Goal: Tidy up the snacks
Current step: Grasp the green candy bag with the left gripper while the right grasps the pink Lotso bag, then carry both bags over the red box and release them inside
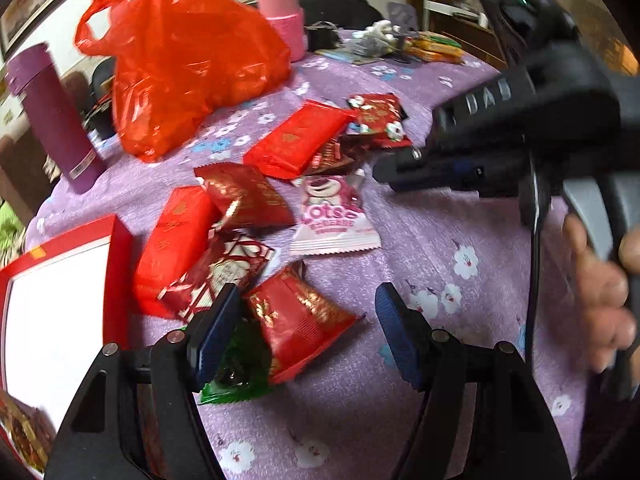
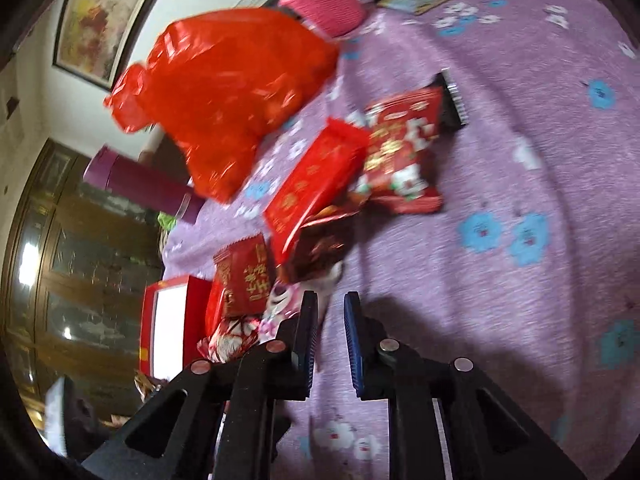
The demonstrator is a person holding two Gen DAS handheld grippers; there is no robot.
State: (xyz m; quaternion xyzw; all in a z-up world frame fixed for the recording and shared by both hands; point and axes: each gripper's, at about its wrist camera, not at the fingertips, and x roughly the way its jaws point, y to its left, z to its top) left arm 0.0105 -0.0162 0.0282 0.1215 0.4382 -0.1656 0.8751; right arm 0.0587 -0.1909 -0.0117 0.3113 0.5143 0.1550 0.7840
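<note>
Several red snack packets (image 1: 298,142) lie scattered on the purple flowered cloth (image 1: 460,240), with a pink Lotso packet (image 1: 330,216) among them. My left gripper (image 1: 306,330) is open just above a red and gold packet (image 1: 298,320) and a green packet (image 1: 236,368). My right gripper (image 2: 331,336) hovers over the cloth with its jaws a narrow gap apart and nothing between them; the Lotso packet (image 2: 280,304) lies just left of its left finger. In the left wrist view the right gripper (image 1: 384,170) reaches in from the right. A red box with a white inside (image 1: 60,300) sits at the left.
A red plastic bag (image 1: 180,64) stands behind the packets. A purple flask (image 1: 52,116) is at the left, a pink flask (image 1: 280,16) at the back. Clutter and yellow-green boxes (image 1: 432,46) lie at the far edge. A dark cabinet (image 2: 60,260) stands beyond the table.
</note>
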